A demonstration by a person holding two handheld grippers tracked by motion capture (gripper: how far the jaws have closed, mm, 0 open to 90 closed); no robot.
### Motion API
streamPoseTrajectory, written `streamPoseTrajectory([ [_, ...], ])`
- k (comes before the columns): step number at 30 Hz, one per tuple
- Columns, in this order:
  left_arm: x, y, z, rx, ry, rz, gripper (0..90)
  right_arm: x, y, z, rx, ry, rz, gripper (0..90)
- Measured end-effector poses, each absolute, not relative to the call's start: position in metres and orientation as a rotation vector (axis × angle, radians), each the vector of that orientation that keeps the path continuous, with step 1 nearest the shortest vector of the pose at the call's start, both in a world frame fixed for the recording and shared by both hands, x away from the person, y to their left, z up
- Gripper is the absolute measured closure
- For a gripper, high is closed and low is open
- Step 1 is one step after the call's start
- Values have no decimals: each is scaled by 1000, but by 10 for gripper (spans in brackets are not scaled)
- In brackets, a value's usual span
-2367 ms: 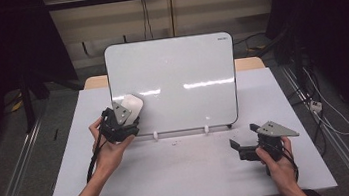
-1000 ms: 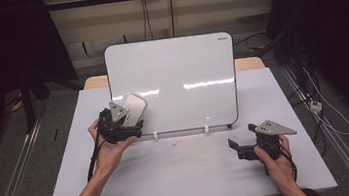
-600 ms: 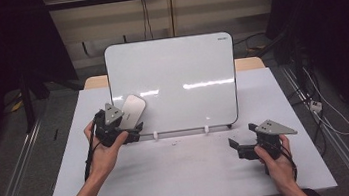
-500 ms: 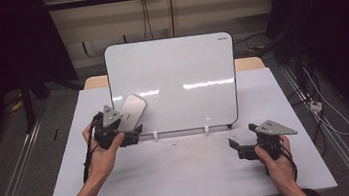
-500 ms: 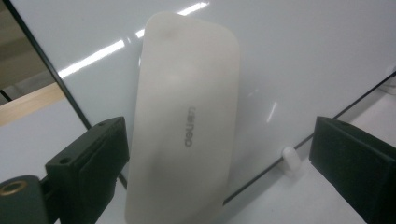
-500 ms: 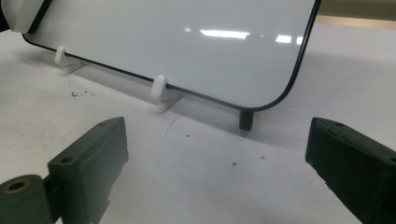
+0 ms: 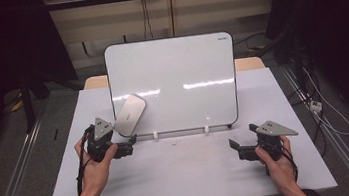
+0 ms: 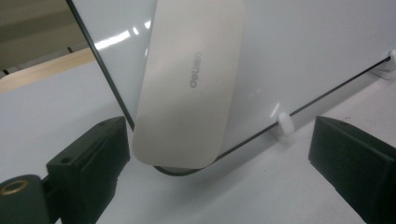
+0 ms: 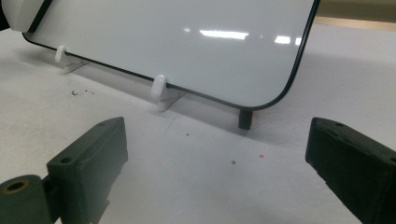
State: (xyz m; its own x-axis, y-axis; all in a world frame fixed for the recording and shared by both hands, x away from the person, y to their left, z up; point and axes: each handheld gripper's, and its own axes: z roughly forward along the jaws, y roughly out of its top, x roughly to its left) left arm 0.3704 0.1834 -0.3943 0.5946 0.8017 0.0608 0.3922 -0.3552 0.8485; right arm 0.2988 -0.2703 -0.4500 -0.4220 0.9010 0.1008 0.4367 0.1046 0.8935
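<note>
A pale grey oval eraser [image 7: 130,114] clings tilted to the lower left corner of the upright whiteboard [image 7: 180,77]. My left gripper [image 7: 129,146] sits just below and left of it, open. Its jaws have just been opening. In the left gripper view the eraser [image 8: 191,84] stands ahead on the whiteboard [image 8: 303,46], past the jaws of the left gripper [image 8: 219,144] and untouched by them. My right gripper [image 7: 243,139] rests low on the table at the right, open and holding nothing. The right gripper [image 9: 217,144] faces the board's lower right corner [image 9: 280,88].
The white table [image 7: 182,177] carries the board on two small white clips [image 7: 155,134] [image 7: 206,128]. A short black peg [image 9: 245,119] stands under the board's right corner. Dark floor, rails and cables surround the table.
My left gripper has let go of the eraser and drawn back to the left and toward the person. The eraser stays on the board. The right gripper has not moved.
</note>
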Motion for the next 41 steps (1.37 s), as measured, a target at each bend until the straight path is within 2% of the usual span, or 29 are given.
streamPoseTrajectory([
  [10, 348, 197, -403, 1920, 986, 640, 51, 298, -272, -451, 1307, 1905, 1271, 55],
  [13, 345, 203, -408, 1924, 981, 592, 51, 296, -272, -450, 1308, 1901, 1274, 56],
  [23, 329, 214, -421, 1908, 1016, 595, 49, 295, -273, -451, 1308, 1905, 1264, 55],
  [41, 327, 221, -428, 1839, 1059, 649, 39, 293, -274, -450, 1311, 1900, 1264, 55],
])
